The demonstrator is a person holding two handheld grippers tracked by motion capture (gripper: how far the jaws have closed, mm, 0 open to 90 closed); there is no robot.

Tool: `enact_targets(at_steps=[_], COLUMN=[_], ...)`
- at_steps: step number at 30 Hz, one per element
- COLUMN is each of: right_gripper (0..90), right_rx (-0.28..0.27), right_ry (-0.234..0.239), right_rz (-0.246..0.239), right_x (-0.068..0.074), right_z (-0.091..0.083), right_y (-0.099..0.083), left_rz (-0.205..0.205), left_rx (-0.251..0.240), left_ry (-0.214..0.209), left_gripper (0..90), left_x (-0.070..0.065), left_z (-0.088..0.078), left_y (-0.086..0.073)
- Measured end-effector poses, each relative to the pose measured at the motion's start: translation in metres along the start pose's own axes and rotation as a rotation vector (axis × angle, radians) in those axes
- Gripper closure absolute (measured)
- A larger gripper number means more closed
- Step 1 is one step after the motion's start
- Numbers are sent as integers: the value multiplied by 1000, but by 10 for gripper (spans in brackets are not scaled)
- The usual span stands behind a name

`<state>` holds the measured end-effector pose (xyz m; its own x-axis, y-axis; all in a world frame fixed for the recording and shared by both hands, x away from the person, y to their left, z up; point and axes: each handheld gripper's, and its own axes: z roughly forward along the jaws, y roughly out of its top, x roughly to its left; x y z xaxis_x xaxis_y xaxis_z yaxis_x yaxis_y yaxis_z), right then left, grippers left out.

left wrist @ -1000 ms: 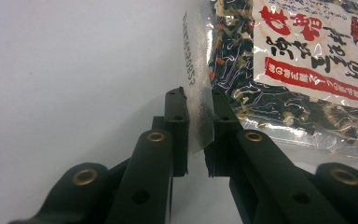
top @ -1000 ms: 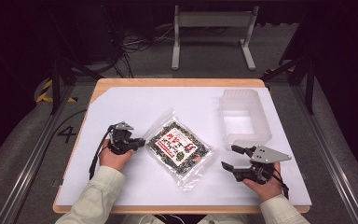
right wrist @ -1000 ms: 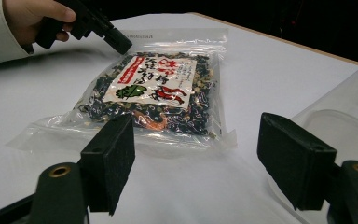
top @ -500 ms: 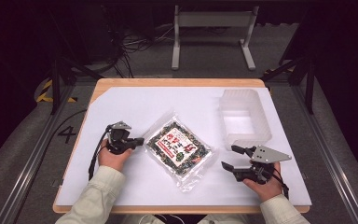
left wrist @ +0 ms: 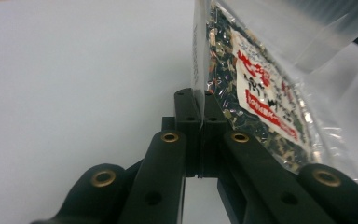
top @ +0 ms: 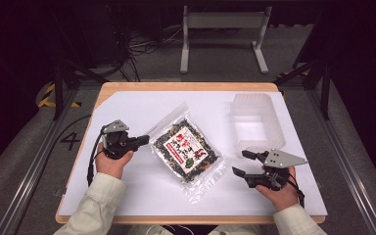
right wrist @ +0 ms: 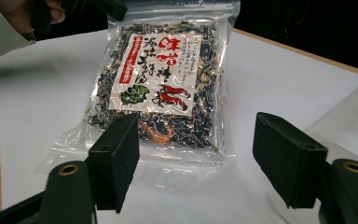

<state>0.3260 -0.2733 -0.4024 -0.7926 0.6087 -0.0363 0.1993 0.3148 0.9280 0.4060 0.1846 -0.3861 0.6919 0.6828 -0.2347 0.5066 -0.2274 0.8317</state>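
The left hand-held gripper [top: 144, 140] had its jaws pressed together on the clear edge of a sealed packet [top: 187, 148]; in the left gripper view the two black jaws met with the thin plastic rim of the packet [left wrist: 256, 88] caught between them. The rest of that packet spread away from the jaw tips toward the person's right, lying flat on the white counter [top: 142, 191], its dark dried contents and red-and-white label facing up. The left hand [top: 110, 161] gripped the tool from below, a pale sleeve [top: 95, 205] behind it.

The right hand-held gripper [top: 244, 163] stood wide open, its jaws well apart and touching nothing. It pointed toward the packet, whose near clear border lay just ahead of the jaw tips and apart from them; in the right gripper view the packet [right wrist: 161, 84] sat beyond and between the two black pads [right wrist: 116, 161], with the left hand-held gripper [right wrist: 107, 7] at its far corner. The right hand [top: 280, 192] held this tool low over the counter.

Beyond the right hand-held gripper, farther from the person, stood a translucent plastic tub [top: 274, 127], near it but not touching.
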Motion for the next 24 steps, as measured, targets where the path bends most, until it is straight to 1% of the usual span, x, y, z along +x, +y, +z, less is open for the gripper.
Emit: enact_targets(at_steps=[1, 2, 3, 4, 6, 8, 9, 11, 12, 13, 14, 15, 17, 18, 19, 20, 24], right_gripper=[324, 340, 340, 356, 358, 358, 358, 352, 352, 351, 351, 351, 351, 351, 351, 351, 336], right_rx=[0, 1, 1, 6, 6, -5, -5, -20, -20, -27, -32, -35, -41, -44, -44, -47, -53], right_ry=[0, 12, 12, 33, 32, 37, 37, 43, 43, 46, 47, 49, 53, 54, 54, 56, 71], right_rz=[0, -6, -6, -2, -6, -13, -13, -16, -16, -19, -21, -22, -24, -25, -25, -25, -23], right_x=[0, 3, 3, 4, 5, 6, 6, 6, 6, 6, 6, 6, 6, 5, 5, 5, 2], right_z=[0, -1, -1, -1, -1, -1, -1, 0, 0, 1, 1, 1, 2, 3, 3, 3, 7], right_y=[0, 7, 7, 13, 15, 21, 21, 29, 29, 33, 34, 36, 40, 43, 43, 45, 55], left_rz=[0, 2, 14, 17, 32, 61, 61, 81, 96, 118, 124, 143, 173, 186, 186, 200, 242], left_rx=[0, -13, -21, -29, -49, -74, -74, -91, -106, -125, -135, -147, -155, -164, -164, -169, -184], left_ry=[0, -6, -11, -20, -31, -52, -52, -63, -67, -77, -82, -87, -107, -108, -108, -113, -117], left_gripper=[897, 897, 897, 897, 897, 896, 896, 897, 897, 897, 897, 897, 897, 897, 897, 897, 898], left_x=[0, -2, -4, -6, -11, -19, -19, -25, -28, -33, -37, -40, -47, -48, -48, -53, -62], left_z=[0, -3, -6, -9, -15, -21, -21, -26, -29, -34, -37, -40, -45, -46, -46, -48, -53], left_y=[0, 2, 4, 6, 11, 17, 17, 21, 24, 27, 29, 31, 35, 36, 36, 38, 42])
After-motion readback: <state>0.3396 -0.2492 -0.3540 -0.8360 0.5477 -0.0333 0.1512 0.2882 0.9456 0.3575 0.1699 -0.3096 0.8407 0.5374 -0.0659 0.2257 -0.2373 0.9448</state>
